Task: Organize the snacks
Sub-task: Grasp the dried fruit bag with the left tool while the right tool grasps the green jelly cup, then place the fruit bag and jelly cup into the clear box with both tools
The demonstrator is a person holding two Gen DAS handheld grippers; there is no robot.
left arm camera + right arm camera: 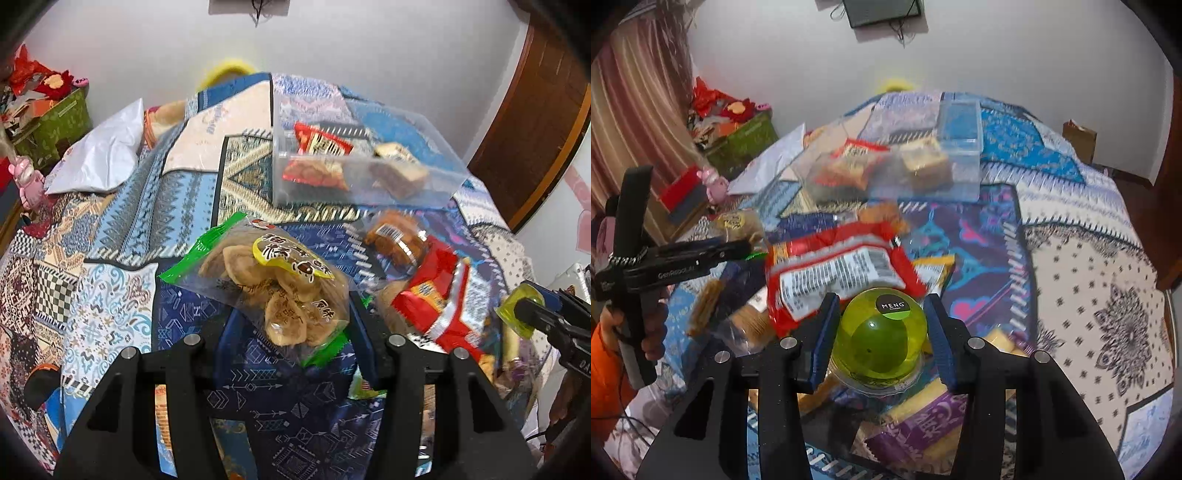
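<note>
My left gripper is shut on a clear snack bag with green ends, full of brown crisps, held a little above the patterned bedspread. In the right wrist view my right gripper is shut on a round yellow-green jelly cup with a dark label, its blue pads against both sides. A clear plastic box farther back holds a red packet and brown snacks; it is also the clear box seen from the right. A red packet and other snacks lie loose between the box and both grippers.
A white plastic bag and a green box of red items sit at the left. A wooden door stands at the right. A purple packet lies under my right gripper. A hand with an orange sleeve holds the left gripper.
</note>
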